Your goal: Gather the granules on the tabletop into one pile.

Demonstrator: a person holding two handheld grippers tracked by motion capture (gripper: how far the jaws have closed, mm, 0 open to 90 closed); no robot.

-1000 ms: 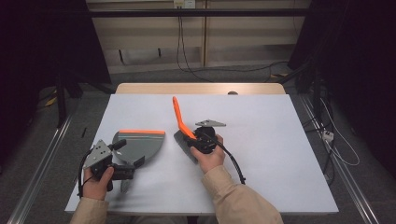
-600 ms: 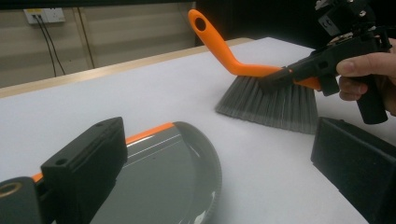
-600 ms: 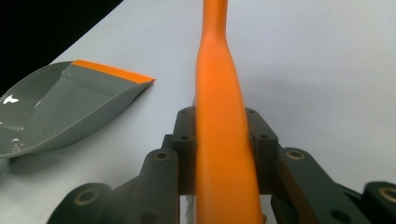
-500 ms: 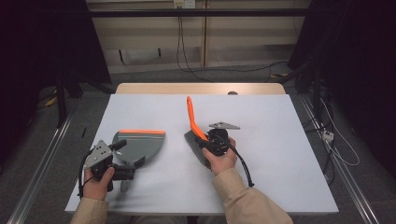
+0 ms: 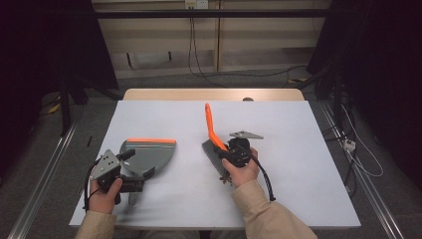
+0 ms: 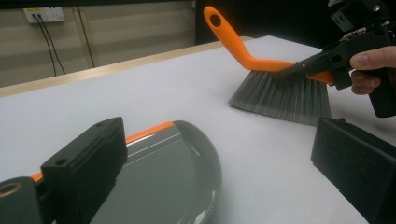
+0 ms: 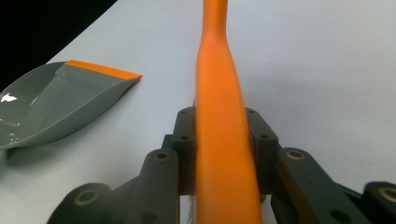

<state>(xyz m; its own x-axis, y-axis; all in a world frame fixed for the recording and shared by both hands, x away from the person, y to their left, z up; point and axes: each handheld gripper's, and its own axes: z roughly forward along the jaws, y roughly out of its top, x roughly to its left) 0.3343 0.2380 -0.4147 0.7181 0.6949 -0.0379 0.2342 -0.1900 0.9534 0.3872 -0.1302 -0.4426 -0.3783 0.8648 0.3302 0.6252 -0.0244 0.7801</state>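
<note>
While right claw [image 5: 225, 149] grips brush [image 5: 213, 133], dustpan [image 5: 149, 155] lies apart.

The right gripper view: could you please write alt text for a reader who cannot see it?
The right gripper is shut on an orange brush handle that runs straight up the middle of the picture, over a white table. A grey dustpan with an orange lip lies on the table to the left.

Overhead forward-down; claw-mounted close-ups; shared dustpan [image 5: 149, 154].
</note>
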